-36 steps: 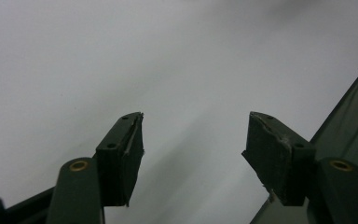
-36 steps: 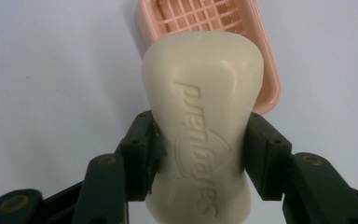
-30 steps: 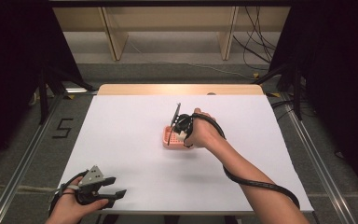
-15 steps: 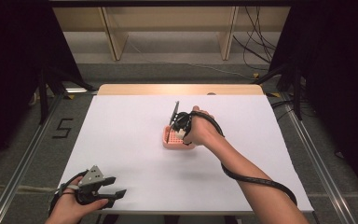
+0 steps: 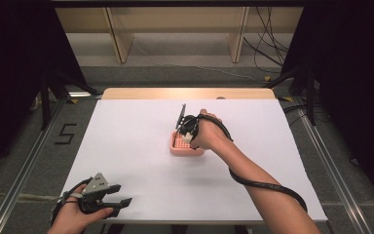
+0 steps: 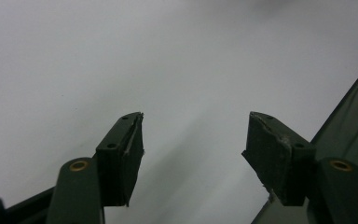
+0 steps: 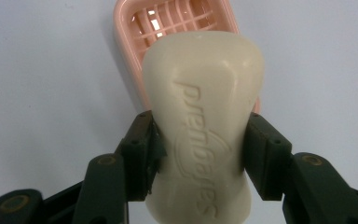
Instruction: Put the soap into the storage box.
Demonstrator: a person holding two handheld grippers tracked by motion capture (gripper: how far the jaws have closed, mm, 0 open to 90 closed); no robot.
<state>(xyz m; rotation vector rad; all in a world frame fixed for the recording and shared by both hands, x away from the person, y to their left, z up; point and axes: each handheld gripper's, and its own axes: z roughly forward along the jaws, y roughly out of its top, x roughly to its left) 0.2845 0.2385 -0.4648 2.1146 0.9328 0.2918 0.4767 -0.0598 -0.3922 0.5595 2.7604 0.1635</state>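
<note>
Above the pink soap dish [image 7: 177, 28] — right gripper [image 7: 200, 140] clamps soap bar [image 7: 203, 107].

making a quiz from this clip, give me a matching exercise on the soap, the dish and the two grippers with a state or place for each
Things:
1. cream oval soap bar
2. pink plastic slatted soap dish
3. left gripper
4. right gripper

States or places:
A. open, nothing between its fingers
B. clamped between two black fingers
C. lying on the white table, mid-table
D. shut on a bar above the dish

Pairs: 1-B, 2-C, 3-A, 4-D
</note>
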